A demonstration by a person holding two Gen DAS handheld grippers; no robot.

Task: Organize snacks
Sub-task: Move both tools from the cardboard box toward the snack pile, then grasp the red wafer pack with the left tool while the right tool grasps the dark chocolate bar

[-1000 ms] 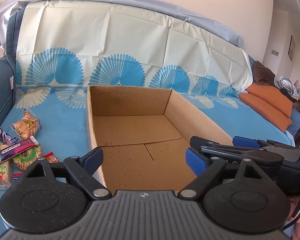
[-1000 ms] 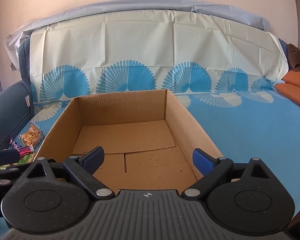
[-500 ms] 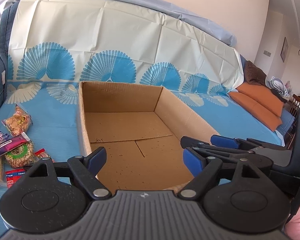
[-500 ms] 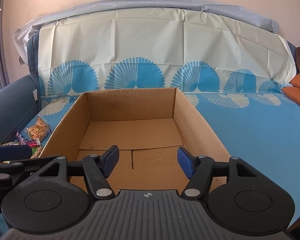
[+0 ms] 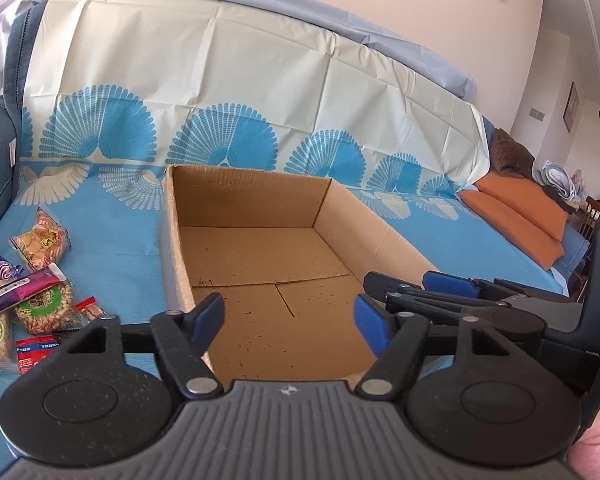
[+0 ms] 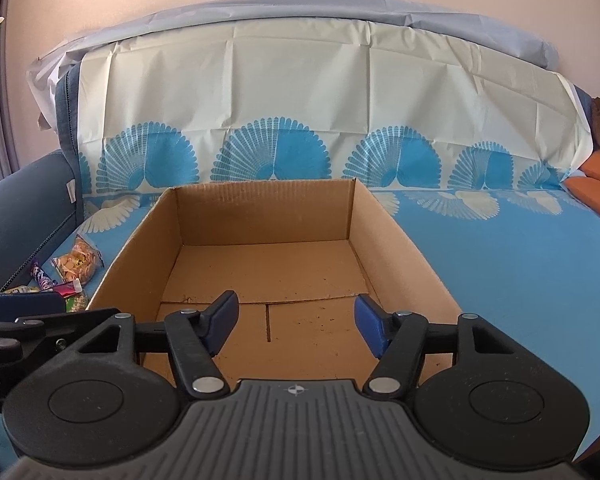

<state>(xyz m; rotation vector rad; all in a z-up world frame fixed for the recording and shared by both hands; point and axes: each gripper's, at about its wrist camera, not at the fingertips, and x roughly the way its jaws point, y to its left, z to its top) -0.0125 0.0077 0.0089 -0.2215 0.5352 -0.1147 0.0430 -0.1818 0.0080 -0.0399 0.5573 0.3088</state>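
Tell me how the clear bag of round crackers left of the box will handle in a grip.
The cracker bag looks like thin glossy film, so probably slippery and crinkly. It seems puffed and light. The crackers inside would likely crush under a hard squeeze.

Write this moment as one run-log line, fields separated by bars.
stage: start | open brown cardboard box: nothing inside | snack packets: left of box | left gripper: closing, holds nothing | right gripper: open, holds nothing

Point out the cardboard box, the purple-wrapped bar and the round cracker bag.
cardboard box (image 6: 260, 272): right wrist view, bare floor inside.
purple-wrapped bar (image 5: 22, 290): left wrist view, middle of wrapper.
round cracker bag (image 5: 40, 240): left wrist view, centre of bag.
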